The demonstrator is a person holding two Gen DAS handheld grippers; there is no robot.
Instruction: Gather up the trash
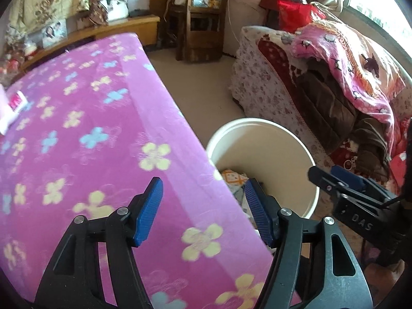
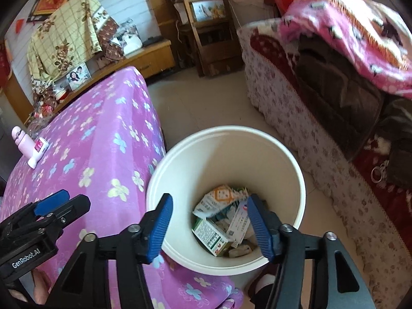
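Hovering: right gripper (image 2: pixel 209 225), fingers spread, empty | left gripper (image 1: pixel 203 211), fingers spread, empty | one bin (image 2: pixel 231 139) | two bottles (image 2: pixel 28 146)

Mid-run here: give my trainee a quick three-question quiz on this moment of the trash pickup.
1. True or false: the right gripper holds a carton.
2. Where is the white bin relative to the pink floral table? A) on top of it B) on the floor beside it C) on the sofa
3. Fill in: the pink bottle lies on the ____.

Key: 1 false, both grippers open and empty; 2 B; 3 table.
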